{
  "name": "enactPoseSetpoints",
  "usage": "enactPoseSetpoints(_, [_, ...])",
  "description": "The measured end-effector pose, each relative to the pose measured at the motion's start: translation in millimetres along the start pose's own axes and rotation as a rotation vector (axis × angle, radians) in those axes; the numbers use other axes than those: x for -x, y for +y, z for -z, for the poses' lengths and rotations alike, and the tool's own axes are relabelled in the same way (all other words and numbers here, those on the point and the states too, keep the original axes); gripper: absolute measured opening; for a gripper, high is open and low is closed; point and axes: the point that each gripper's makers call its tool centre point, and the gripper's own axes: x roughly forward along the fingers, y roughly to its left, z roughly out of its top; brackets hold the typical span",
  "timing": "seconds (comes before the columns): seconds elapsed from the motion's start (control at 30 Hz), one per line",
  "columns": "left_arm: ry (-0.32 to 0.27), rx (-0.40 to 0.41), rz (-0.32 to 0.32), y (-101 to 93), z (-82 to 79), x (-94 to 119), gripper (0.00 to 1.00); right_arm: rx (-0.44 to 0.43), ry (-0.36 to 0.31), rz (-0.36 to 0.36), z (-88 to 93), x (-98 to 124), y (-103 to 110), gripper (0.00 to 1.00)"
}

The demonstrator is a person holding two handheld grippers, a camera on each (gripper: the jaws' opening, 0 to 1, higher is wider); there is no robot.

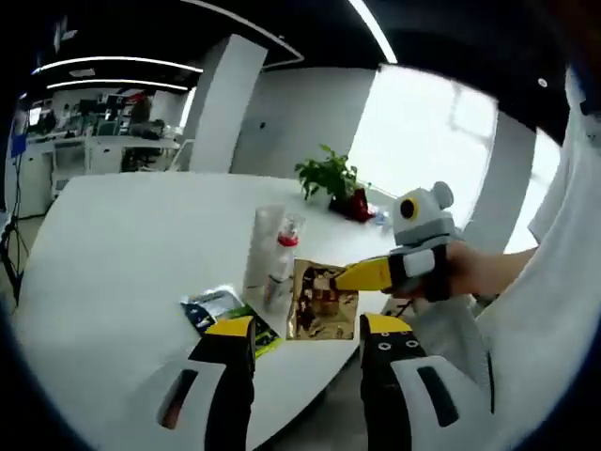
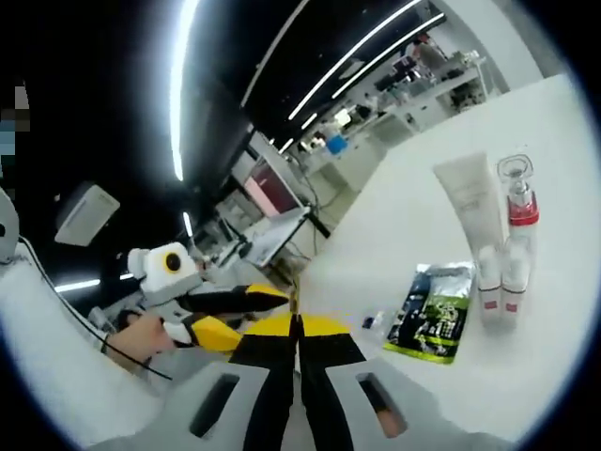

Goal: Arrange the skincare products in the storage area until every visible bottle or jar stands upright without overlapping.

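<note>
On the white table (image 1: 122, 254) stand a clear-capped tube (image 1: 266, 246) and a slim bottle with a red band (image 1: 283, 256), side by side. In front of them lie a gold-brown packet (image 1: 319, 303) and a green sachet (image 1: 222, 310). My left gripper (image 1: 308, 329) hovers open off the table's near edge, nothing between its jaws. My right gripper (image 2: 296, 324) is shut, with nothing seen in it. In the right gripper view the white tube (image 2: 470, 202), the red-banded bottle (image 2: 518, 202) and the green sachet (image 2: 434, 312) lie to the right. The right gripper (image 1: 362, 275) points at the gold packet's top corner.
A potted plant (image 1: 329, 177) with a red base stands at the table's far edge. A person's hand (image 1: 465, 268) and white sleeve fill the right side. Desks and office gear (image 1: 103, 141) stand far behind. The left gripper (image 2: 230, 315) shows open at the left.
</note>
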Motion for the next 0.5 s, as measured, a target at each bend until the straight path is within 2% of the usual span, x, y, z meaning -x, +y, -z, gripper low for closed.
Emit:
enactPoseSetpoints(0.07, [0.014, 0.018, 0.001, 4.1, 3.6, 4.6, 0.25, 0.009, 0.018, -0.036, 0.8, -1.7, 6.8, 0.01])
enactPoseSetpoints(0.17, [0.031, 0.051, 0.026, 3.4, 9.5, 9.8, 0.25, 0.012, 0.033, -0.066, 1.3, -3.8, 13.2, 0.01])
enactPoseSetpoints(0.3, [0.034, 0.074, 0.037, 0.4, 15.8, 12.5, 0.17, 0.013, 0.047, -0.105, 2.5, -7.6, 22.2, 0.01])
enactPoseSetpoints(0.5, [0.041, 0.083, 0.054, -4.5, 20.4, 11.6, 0.12, 0.016, 0.064, -0.132, 4.9, -12.4, 29.2, 0.01])
